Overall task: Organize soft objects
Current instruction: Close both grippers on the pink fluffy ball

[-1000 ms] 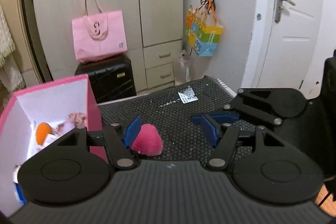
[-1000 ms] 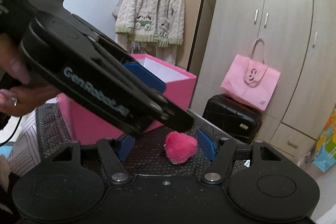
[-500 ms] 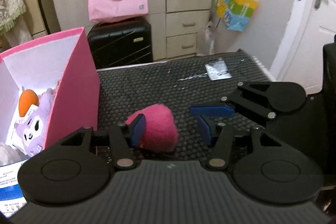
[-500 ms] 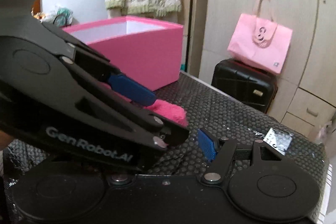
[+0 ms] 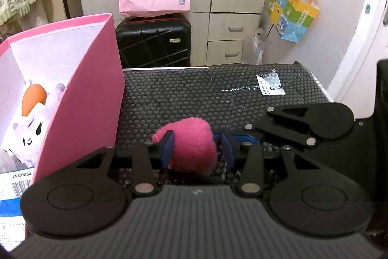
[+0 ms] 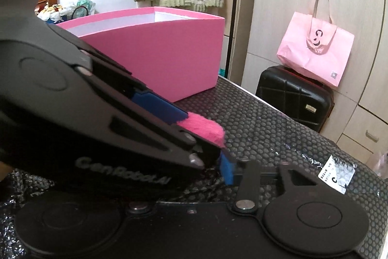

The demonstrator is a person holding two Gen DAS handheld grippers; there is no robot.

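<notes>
Left gripper (image 5: 196, 146) jaws closing onto the fluffy magenta plush ball (image 5: 191, 145); squeeze centrally, then lift left over the pink cardboard box (image 5: 97, 79). Right gripper (image 6: 226, 168) jaws closing too, contents hidden.

The left gripper (image 5: 195, 146) pointed steeply down, its jaws closing on a pink plush (image 5: 191, 149). The right gripper (image 5: 242, 137) lay just beside it, angled across, jaws closing too.
</notes>
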